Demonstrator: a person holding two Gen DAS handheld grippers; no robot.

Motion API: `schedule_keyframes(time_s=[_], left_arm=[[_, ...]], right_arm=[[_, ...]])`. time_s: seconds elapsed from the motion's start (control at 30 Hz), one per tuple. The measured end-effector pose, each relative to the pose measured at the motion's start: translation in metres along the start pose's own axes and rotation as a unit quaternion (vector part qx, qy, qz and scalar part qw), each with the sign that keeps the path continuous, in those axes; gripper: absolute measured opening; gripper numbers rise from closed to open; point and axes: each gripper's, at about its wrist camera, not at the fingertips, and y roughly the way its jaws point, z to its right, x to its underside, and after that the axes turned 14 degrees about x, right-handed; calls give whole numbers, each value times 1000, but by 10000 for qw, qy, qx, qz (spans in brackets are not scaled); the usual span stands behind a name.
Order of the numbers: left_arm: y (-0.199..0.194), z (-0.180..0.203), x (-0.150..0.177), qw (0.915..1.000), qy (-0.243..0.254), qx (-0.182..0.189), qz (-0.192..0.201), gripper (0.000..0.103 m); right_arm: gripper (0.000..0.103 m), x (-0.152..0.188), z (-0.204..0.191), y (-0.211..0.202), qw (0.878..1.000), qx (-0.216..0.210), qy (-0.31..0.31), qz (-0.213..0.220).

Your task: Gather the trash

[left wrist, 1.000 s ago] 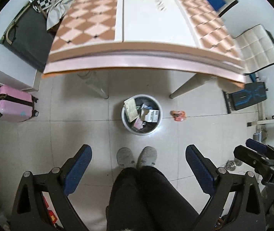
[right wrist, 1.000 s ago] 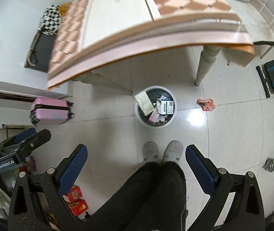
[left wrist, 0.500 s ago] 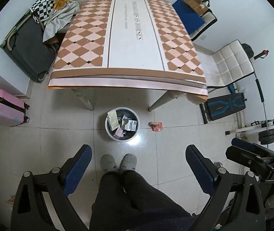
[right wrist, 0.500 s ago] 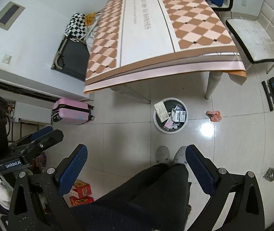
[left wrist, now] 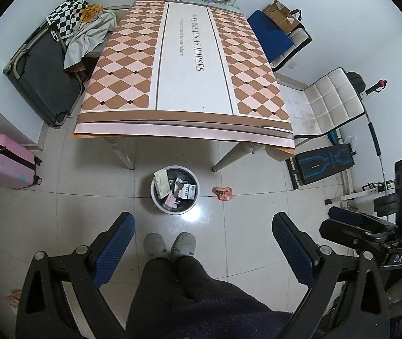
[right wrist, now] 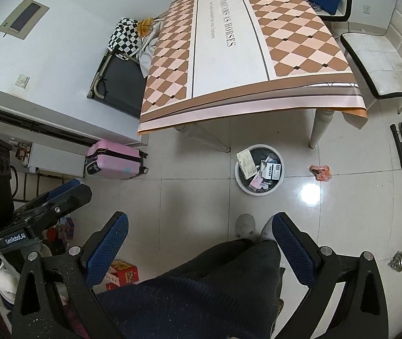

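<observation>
A round white trash bin [left wrist: 155, 197] stands on the tiled floor in front of the table, holding cards, boxes and paper; it also shows in the right wrist view [right wrist: 239, 182]. A crumpled orange-pink wrapper [left wrist: 223, 193] lies on the floor just right of the bin, also in the right wrist view [right wrist: 321, 172]. My left gripper [left wrist: 202, 243] is open and empty, high above the floor. My right gripper [right wrist: 201, 243] is open and empty, equally high. Each gripper appears at the edge of the other's view.
A table with a checkered cloth [left wrist: 189, 65] has bottles and cans at its far end. A pink suitcase [left wrist: 6, 161] stands left, a white chair [left wrist: 331, 104] and a fitness bench [left wrist: 322, 166] right. The person's legs and slippers [left wrist: 170, 243] are below. Red boxes [right wrist: 122, 274] lie on the floor.
Both grippers have risen well away from the floor and bin, so the whole tabletop now shows. Both stay open and empty.
</observation>
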Motion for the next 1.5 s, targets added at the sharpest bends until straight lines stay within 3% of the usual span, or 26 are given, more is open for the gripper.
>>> schedule_keyframes(time_s=[1.5], left_arm=[[-14, 18, 0, 9994, 73, 347, 7, 102]], right_arm=[[103, -6, -6, -12, 9997, -101, -202, -18]])
